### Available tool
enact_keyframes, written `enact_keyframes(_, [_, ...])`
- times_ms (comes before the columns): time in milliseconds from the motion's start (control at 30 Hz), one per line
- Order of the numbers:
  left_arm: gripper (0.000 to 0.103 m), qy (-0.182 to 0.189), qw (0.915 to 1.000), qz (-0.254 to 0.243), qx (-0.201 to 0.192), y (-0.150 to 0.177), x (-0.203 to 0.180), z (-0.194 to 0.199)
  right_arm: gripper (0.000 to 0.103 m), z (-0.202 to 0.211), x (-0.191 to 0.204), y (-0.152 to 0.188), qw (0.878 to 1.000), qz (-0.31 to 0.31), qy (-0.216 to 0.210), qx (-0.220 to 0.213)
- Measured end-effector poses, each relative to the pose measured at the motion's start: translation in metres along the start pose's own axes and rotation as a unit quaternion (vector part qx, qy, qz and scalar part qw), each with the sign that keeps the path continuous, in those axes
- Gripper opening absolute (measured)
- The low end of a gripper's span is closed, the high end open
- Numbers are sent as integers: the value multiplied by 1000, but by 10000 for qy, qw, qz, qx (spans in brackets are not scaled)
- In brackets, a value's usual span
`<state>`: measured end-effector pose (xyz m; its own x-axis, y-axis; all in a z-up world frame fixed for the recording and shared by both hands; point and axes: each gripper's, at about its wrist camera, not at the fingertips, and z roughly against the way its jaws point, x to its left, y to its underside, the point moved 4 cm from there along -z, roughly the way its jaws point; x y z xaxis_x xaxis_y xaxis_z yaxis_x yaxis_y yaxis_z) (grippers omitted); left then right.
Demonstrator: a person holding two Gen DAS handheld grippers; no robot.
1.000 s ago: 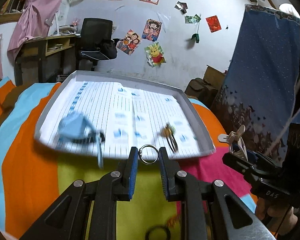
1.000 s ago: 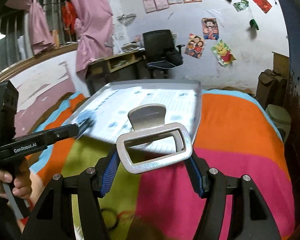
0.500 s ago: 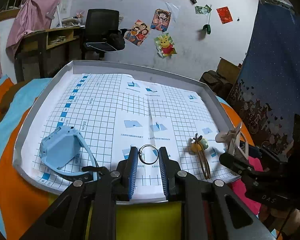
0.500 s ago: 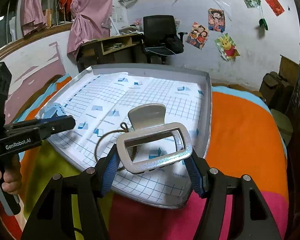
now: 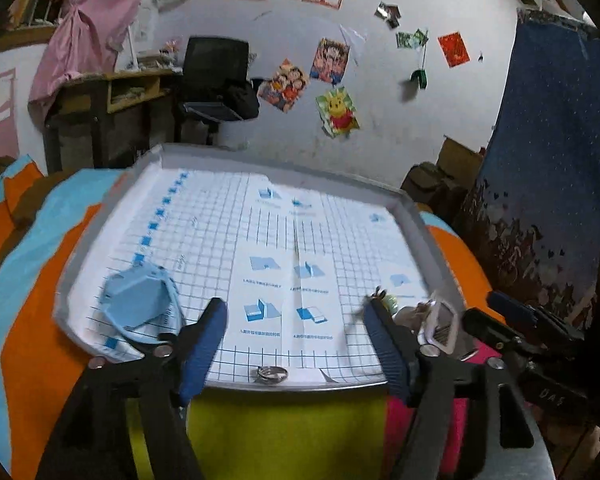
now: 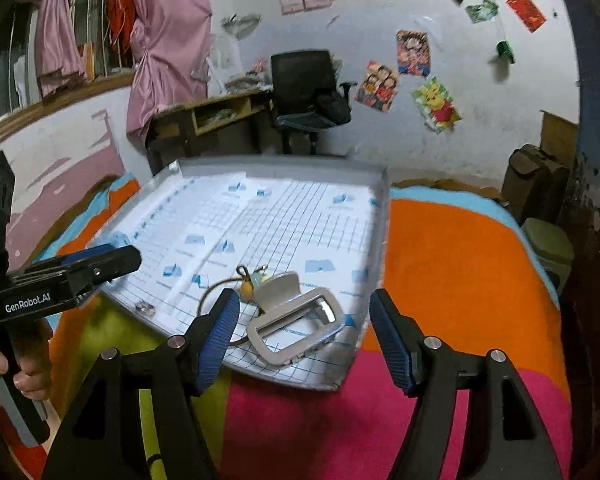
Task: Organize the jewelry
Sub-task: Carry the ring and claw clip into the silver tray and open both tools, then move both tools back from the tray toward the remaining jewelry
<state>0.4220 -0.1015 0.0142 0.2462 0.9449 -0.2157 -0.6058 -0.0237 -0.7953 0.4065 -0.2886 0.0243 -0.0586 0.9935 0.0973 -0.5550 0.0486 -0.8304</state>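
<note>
Fingers of both grippers stand wide apart and hold nothing. The left gripper (image 5: 296,344) hangs over the near edge of the shallow grey tray lined with blue-gridded white paper (image 5: 260,162), and the small silver ring (image 5: 273,373) lies flat on the paper just inside that edge, between and slightly below the blue pads. The right gripper (image 6: 300,336) frames the silver rectangular hair claw clip (image 6: 296,326), which rests in the tray's near right corner with its long axis slanting across the gap, beside a hair tie with a yellow charm (image 6: 244,286). Farther left on the tray lies the pale blue watch (image 5: 138,300), nearer the left gripper. Any further piece probably waits off the tray, on the striped bedspread (image 6: 456,256).
</note>
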Motion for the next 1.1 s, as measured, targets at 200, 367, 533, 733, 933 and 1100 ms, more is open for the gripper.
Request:
enact_keyframes(200, [99, -100, 9981, 100, -595, -8, -4, 61, 79, 70, 6, -9, 9979, -26, 98, -641])
enact_keyframes(367, [103, -303, 9915, -70, -1260, -2, -15, 128, 88, 132, 21, -10, 9939, 0, 45, -1101])
enact_keyframes(533, [103, -353, 9851, -323, -1653, 17, -26, 190, 91, 197, 41, 2, 9887, 81, 42, -1495])
enact_keyframes(733, [103, -374, 9807, -354, -1887, 48, -24, 241, 100, 256, 62, 28, 9830, 197, 104, -1825])
enact_keyframes(933, [103, -399, 9786, -376, -1984, 83, -17, 280, 102, 302, 85, 57, 9792, 357, 157, -1989])
enact_keyframes(1100, [103, -402, 9776, -480, -2012, 112, -16, 304, 102, 330, 101, 88, 9779, 408, 180, -2044])
